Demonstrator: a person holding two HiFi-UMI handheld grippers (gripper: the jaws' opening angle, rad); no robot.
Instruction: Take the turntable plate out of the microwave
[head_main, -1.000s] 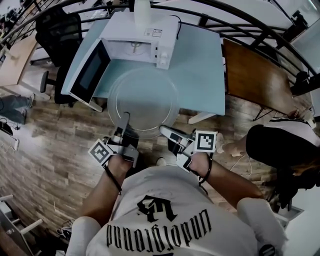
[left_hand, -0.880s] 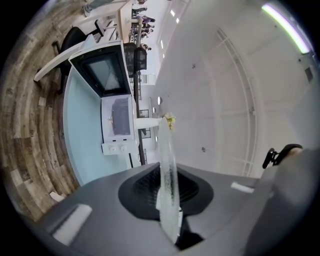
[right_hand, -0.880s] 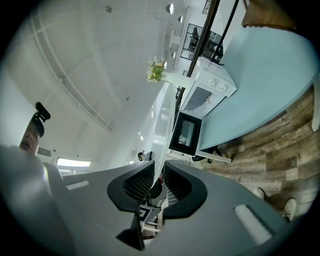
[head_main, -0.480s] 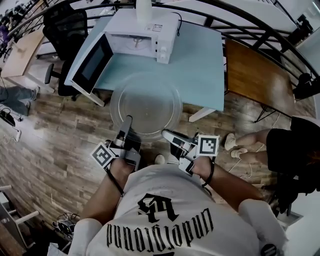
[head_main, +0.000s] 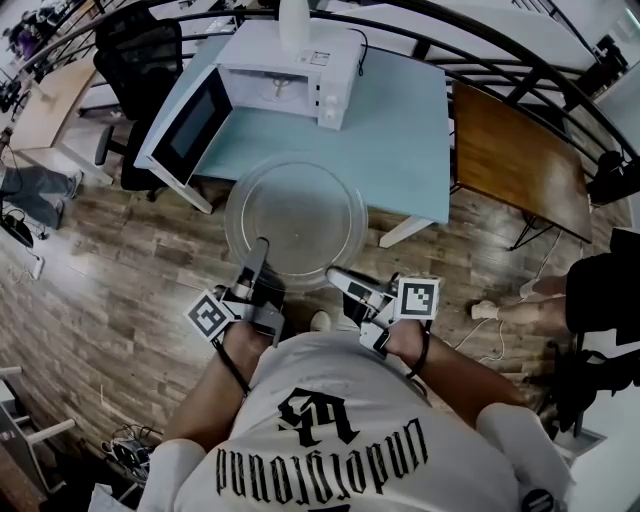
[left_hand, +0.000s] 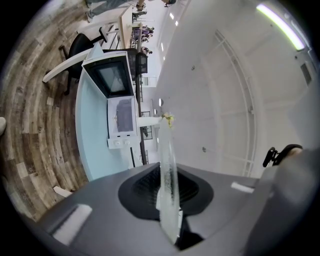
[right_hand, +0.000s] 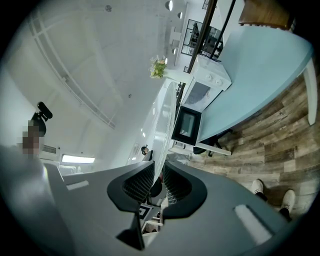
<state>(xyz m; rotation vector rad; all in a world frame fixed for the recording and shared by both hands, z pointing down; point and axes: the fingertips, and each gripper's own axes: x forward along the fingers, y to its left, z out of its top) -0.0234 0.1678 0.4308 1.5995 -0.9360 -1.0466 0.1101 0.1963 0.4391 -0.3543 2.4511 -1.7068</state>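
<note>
Now left tool (head_main: 262, 244) and right tool (head_main: 333, 274) pinch plate (head_main: 295, 212) over blue table (head_main: 400, 130) and apparently wooden floor (head_main: 110, 290).

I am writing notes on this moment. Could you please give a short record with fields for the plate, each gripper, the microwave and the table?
turntable plate: clear glass, outside the microwave, held about level, partly over the table's near edge
left gripper: shut on the plate's near rim
right gripper: shut on the near rim too
microwave: white, on the table, door open
table: light blue top
</note>
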